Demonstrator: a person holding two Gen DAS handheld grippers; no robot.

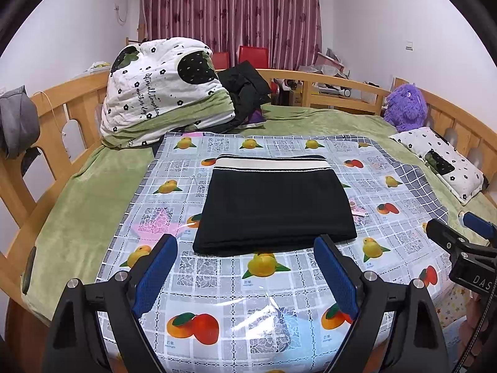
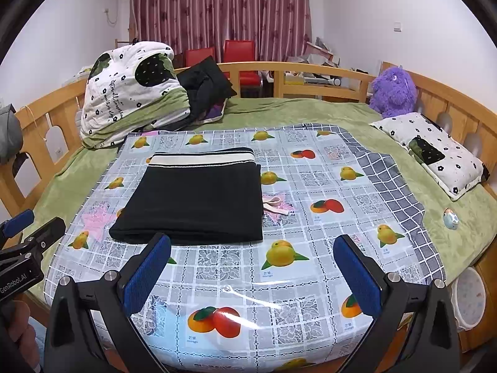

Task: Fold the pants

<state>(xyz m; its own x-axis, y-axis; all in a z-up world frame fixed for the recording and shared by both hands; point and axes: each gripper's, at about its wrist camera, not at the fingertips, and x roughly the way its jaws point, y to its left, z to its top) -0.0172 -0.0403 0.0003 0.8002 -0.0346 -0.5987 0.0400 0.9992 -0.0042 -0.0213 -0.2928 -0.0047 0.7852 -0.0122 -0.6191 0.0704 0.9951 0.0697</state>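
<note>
Pants (image 1: 275,205) lie folded into a flat black rectangle on the fruit-print plastic cover (image 1: 264,283) that is spread over the bed (image 1: 77,192); I see the white striped waistband at the far edge and the fold edge nearest me. From the right wrist view the same pants (image 2: 195,199) sit left of centre on the cover (image 2: 310,248), with a small pink ribbon (image 2: 276,205) poking out just beside their right edge.

My left gripper (image 1: 245,267) hangs just short of the near edge of the pants, its blue-padded fingers (image 1: 157,272) spread wide with nothing between them but the cover below. My right gripper (image 2: 251,270) is the same: fingers (image 2: 146,275) wide apart, empty, its left finger tip lined up with the near edge of the pants, though I cannot tell whether it touches the cloth. Each camera catches the other gripper at the frame's edge, the right gripper (image 1: 459,236) at the right in the left view and the left gripper (image 2: 28,230) at the left in the right view.

At the far left of the bed I see a bundled white quilt (image 1: 161,93) with black flowers and a green lining, and dark clothes (image 1: 245,93) heaped beside it. A purple plush toy (image 1: 405,107) sits at the far right corner against the wooden bed rail (image 1: 326,79), with a flower-print pillow (image 1: 447,164) near it. Red chairs (image 2: 236,56) and a dark red curtain (image 2: 220,9) stand behind the bed.
</note>
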